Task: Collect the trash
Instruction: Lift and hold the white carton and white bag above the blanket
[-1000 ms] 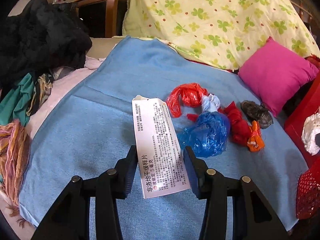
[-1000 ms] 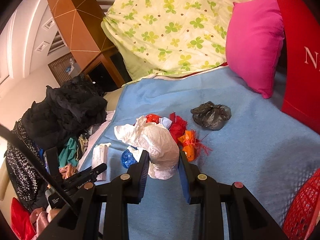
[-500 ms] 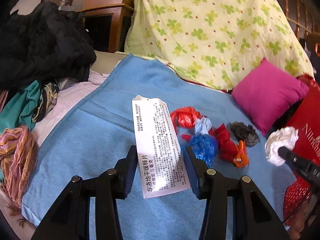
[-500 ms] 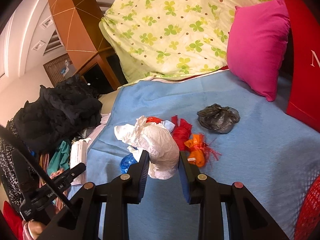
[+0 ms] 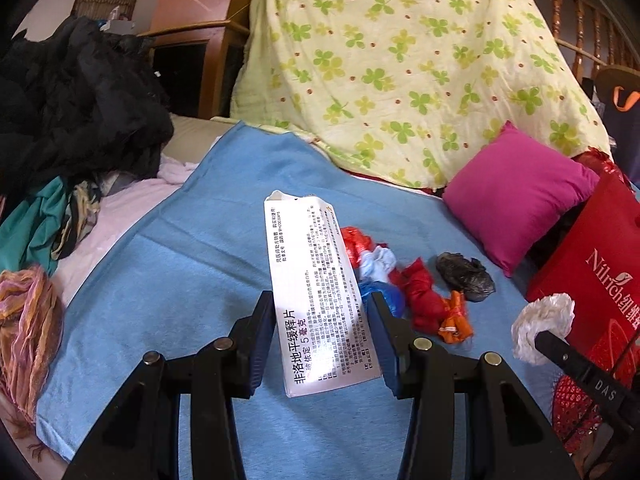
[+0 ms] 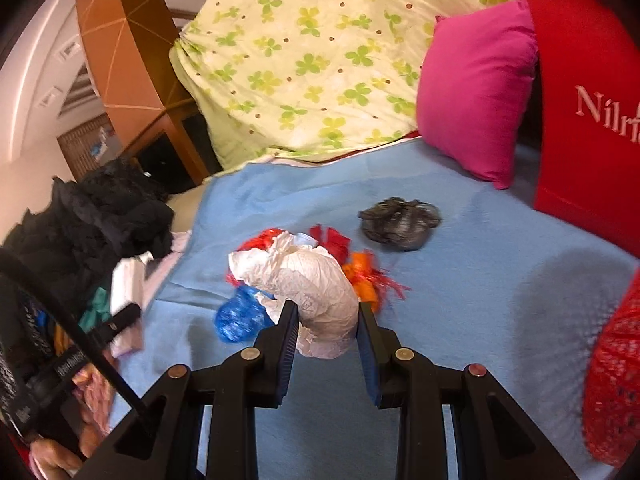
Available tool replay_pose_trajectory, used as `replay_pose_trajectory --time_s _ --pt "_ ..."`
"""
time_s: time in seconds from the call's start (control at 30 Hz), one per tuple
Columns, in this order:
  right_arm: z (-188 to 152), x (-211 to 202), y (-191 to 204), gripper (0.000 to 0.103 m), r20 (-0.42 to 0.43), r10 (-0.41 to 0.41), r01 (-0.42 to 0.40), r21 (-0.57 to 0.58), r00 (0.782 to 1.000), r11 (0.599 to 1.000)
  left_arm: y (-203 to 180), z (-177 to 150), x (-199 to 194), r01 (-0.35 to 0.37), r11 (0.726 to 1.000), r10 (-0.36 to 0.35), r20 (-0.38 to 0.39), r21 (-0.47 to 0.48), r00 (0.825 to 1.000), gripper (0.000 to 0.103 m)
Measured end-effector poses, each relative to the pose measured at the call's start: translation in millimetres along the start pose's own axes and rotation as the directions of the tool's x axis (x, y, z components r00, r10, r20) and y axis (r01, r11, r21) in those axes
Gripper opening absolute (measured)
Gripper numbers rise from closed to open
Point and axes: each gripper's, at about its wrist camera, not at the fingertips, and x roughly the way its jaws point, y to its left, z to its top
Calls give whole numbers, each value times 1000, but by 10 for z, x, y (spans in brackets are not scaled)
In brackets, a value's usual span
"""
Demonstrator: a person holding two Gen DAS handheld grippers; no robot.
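White medicine box [image 5: 320, 300] gripped in left gripper [image 5: 318, 336], crumpled white bag [image 6: 308, 288] in right gripper [image 6: 326, 332], both held above blue blanket [image 6: 480, 280]. Carrying step; next, release over red mesh basket [image 6: 612, 380] beside blanket.

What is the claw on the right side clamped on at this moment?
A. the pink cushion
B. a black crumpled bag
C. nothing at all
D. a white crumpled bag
D: the right gripper has its two pads pressed against the white crumpled bag, lifted above the blue blanket, while the black crumpled bag lies untouched farther back.
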Motion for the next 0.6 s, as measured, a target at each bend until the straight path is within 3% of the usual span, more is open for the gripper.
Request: replay_pose_trajectory --time_s 0.23,0.6 --pt "103 -240 2 31 20 -101 102 -40 995 994 -214 24 54 41 998 -41 -5 39 999 48" --pt "308 -369 71 31 45 -170 171 -20 984 985 -296 146 -82 68 992 -75 64 106 995 49"
